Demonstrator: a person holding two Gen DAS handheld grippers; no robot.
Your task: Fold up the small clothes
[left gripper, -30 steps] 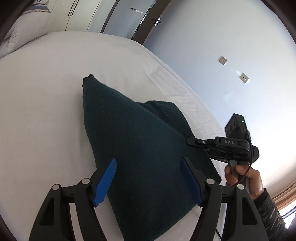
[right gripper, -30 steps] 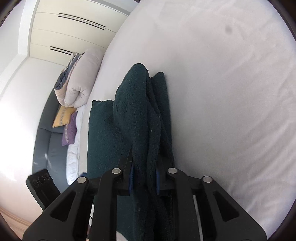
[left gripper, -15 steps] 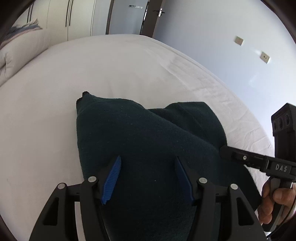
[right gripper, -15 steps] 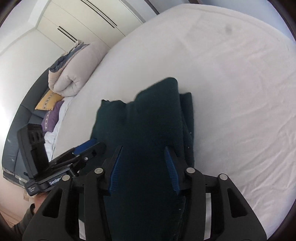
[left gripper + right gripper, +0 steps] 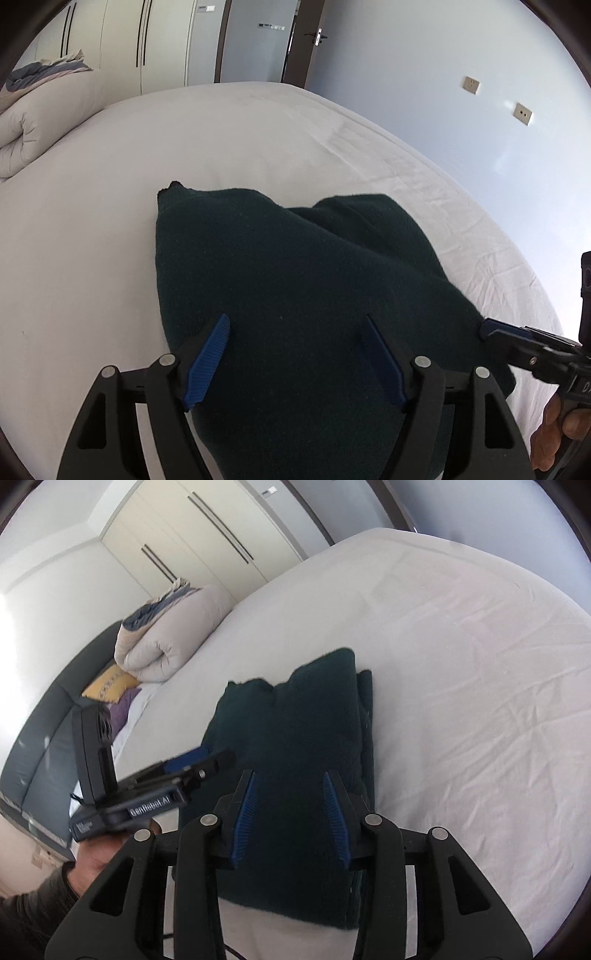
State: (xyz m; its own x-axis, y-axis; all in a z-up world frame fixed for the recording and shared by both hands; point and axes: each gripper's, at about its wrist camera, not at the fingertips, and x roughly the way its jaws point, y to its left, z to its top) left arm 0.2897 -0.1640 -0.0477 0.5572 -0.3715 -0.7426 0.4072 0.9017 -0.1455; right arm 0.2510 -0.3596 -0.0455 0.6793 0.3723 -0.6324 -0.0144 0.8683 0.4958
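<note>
From the left wrist view I count one dark green garment (image 5: 295, 295) lying folded on the white bed (image 5: 110, 221), one rolled duvet (image 5: 22, 136) at the far left edge, two wall sockets (image 5: 522, 113) on the pale wall and one door handle (image 5: 319, 37) at the back. My left gripper (image 5: 297, 343) hovers over the near part of the garment, its two blue fingers (image 5: 208, 354) spread wide, released and gripping nothing; its jaws have just been opening, and the cloth lies beneath the gap rather than pinched in it. At the right edge I see the right gripper (image 5: 517, 343) and the hand that carries it, apart from the cloth's edge. From the right wrist view I get what the first does not: the dark headboard (image 5: 55, 720), one yellow pillow (image 5: 110, 683) and one purple pillow (image 5: 122, 709), plus the garment's stacked layers along its right side. My right gripper's two fingers (image 5: 243, 812) stand parted and released above the garment's near half, with nothing clamped. The left gripper shows to the left of it, held just beside the garment's left edge.
</note>
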